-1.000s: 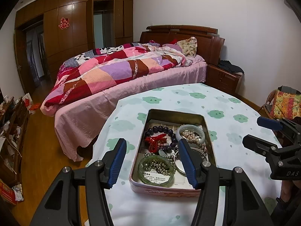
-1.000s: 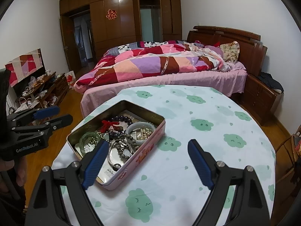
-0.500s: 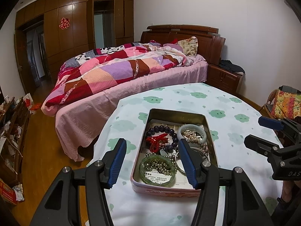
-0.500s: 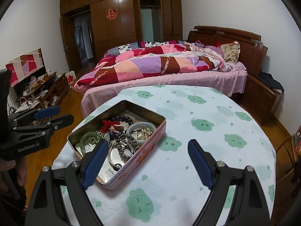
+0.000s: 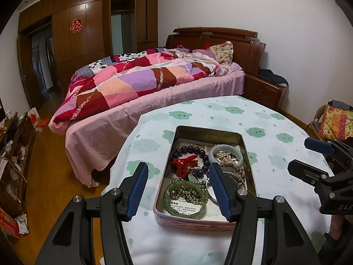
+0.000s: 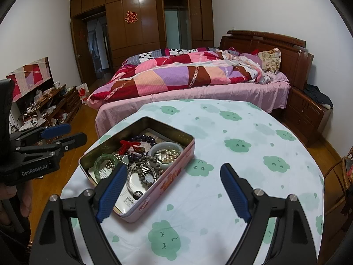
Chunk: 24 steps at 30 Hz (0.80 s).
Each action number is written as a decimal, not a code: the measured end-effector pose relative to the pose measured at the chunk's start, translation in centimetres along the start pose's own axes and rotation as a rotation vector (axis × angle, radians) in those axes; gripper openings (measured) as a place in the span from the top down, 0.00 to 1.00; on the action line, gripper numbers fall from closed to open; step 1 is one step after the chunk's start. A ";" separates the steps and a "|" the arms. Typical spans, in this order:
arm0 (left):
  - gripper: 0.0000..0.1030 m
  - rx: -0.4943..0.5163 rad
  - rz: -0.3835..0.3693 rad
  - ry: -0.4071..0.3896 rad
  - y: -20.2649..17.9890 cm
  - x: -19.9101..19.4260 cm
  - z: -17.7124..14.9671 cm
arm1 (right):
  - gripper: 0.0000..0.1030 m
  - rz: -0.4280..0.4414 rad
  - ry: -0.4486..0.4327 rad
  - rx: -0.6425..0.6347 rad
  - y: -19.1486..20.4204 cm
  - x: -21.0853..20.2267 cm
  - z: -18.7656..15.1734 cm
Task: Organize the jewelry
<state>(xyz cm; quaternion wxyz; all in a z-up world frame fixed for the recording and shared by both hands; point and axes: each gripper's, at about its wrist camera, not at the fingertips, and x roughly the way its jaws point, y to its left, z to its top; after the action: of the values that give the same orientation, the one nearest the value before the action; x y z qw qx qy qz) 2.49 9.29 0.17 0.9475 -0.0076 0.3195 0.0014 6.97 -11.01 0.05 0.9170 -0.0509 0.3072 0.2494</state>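
A pink open tin (image 5: 194, 222) (image 6: 154, 198) stands on the round table and holds a tangle of jewelry: a green bangle (image 5: 185, 208) (image 6: 98, 165), a dark purple bead bracelet (image 5: 187, 149) (image 6: 143, 137), a red knotted cord (image 5: 184, 162) (image 6: 128, 143), a pale jade bangle (image 5: 225, 148) (image 6: 164, 146) with pearls inside, and grey beads (image 6: 143, 176). My left gripper (image 5: 176, 187) is open and empty, raised over the tin's near left side. My right gripper (image 6: 172, 190) is open and empty above the tin's right edge.
The table (image 5: 275, 121) (image 6: 242, 154) has a white cloth with green cloud prints. A bed with a patchwork quilt (image 5: 143, 79) (image 6: 187, 72) stands beyond it. Low furniture with clutter (image 6: 48, 106) is at left, a wooden nightstand (image 6: 308, 108) at right.
Both grippers have barely shifted; the view has drifted slightly. Nothing in the tin has moved.
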 end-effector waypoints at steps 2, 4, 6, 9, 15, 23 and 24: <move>0.43 -0.002 0.003 -0.003 -0.1 0.1 0.0 | 0.14 0.000 0.000 0.000 0.0 0.0 0.0; 0.37 -0.004 0.006 0.000 0.0 0.0 0.0 | 0.14 0.000 0.000 0.000 0.0 0.0 0.0; 0.27 -0.011 0.016 -0.006 0.0 0.0 0.0 | 0.14 0.000 0.000 0.000 0.0 0.0 0.0; 0.26 -0.016 0.021 -0.007 0.1 -0.1 0.0 | 0.14 0.001 0.002 0.000 -0.1 0.0 0.0; 0.26 -0.020 0.035 0.001 -0.1 0.2 0.1 | 0.14 0.001 0.004 -0.003 0.3 -0.1 -0.1; 0.24 -0.015 0.058 -0.015 0.1 0.2 0.1 | 0.14 0.001 0.005 -0.002 0.3 -0.1 -0.1; 0.24 -0.016 0.060 -0.017 0.1 0.2 0.1 | 0.14 0.001 0.005 -0.002 0.3 -0.1 -0.1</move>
<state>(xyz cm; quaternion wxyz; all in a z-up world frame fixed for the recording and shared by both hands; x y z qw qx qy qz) 2.69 9.44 0.10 0.9497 -0.0054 0.3115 0.0322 6.73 -10.84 0.03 0.9160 -0.0523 0.3090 0.2503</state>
